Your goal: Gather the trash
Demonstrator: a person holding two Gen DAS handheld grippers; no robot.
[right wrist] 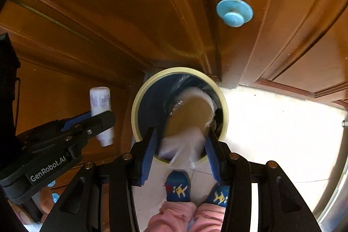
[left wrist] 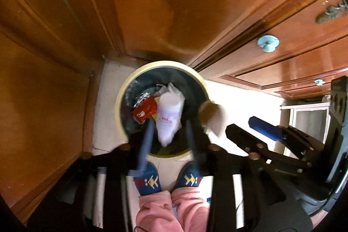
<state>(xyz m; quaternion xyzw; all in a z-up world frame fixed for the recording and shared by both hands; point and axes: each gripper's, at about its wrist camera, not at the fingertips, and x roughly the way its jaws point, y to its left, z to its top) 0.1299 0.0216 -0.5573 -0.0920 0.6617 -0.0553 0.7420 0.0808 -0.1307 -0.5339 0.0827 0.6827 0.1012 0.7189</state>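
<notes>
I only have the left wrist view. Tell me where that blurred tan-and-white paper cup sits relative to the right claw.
Observer: In the right wrist view, the tan-and-white paper cup is between the right claw's blue pads, above the cream-rimmed round bin.
Operator: Report whether the pads press it.
Observer: A sliver of gap shows at the left-hand pad. The other side is too blurred to tell.
Operator: Describe my white plastic bottle side-on.
Observer: The white plastic bottle points cap down between the left claw's fingers.
</notes>
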